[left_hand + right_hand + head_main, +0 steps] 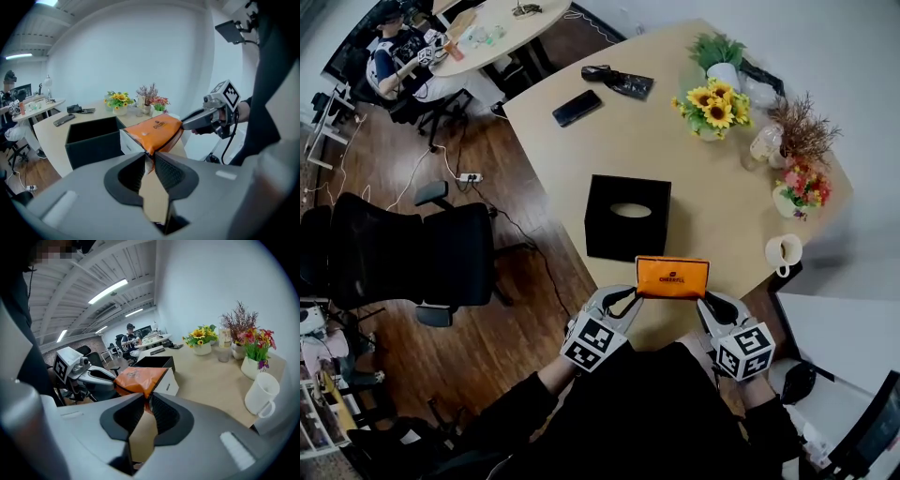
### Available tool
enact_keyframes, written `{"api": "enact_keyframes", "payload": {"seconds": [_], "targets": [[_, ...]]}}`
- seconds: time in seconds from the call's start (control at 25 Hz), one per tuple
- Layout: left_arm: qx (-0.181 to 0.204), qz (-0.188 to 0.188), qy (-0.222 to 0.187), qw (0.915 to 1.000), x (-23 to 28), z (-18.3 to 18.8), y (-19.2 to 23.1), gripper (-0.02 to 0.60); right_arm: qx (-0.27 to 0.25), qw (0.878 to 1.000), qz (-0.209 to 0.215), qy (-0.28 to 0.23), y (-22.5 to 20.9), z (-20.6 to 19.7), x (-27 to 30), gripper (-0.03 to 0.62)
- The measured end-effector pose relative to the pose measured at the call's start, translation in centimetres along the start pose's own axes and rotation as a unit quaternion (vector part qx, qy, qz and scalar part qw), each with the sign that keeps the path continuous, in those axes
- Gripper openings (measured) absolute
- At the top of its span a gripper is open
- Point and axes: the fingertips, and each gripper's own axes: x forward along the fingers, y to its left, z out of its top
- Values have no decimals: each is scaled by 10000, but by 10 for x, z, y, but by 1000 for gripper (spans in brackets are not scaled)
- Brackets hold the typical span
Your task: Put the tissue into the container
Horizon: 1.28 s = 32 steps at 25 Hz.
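Note:
An orange tissue pack point(672, 277) hangs just above the table's near edge, held at both ends. My left gripper point(636, 292) is shut on its left end and my right gripper point(705, 298) on its right end. In the left gripper view the jaws point(149, 157) pinch the pack's wrapper point(157, 131), with the right gripper point(197, 121) at the far end. The right gripper view shows the same from the other side, jaws point(146, 401) closed on the pack point(138, 378). The black container point(628, 217), with an oval opening on top, stands on the table right behind the pack.
A white mug point(783, 253) stands right of the pack near the table edge. Sunflowers point(712, 108) and other flower vases point(802, 187) line the right side. A phone point(577, 108) lies further back. A black office chair point(412, 253) stands left of the table.

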Motion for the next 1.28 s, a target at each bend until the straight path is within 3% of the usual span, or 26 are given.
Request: {"api": "enact_keyframes", "payload": {"seconds": [0.52,1.28], "targets": [[183,196,-549,9981,-52,40,29,43,-260,9989,52,-386,35,60,1,57],[615,560,-707,9940,-78,76,73,43,-541,9959,204,-702,51,113,23,54]]}}
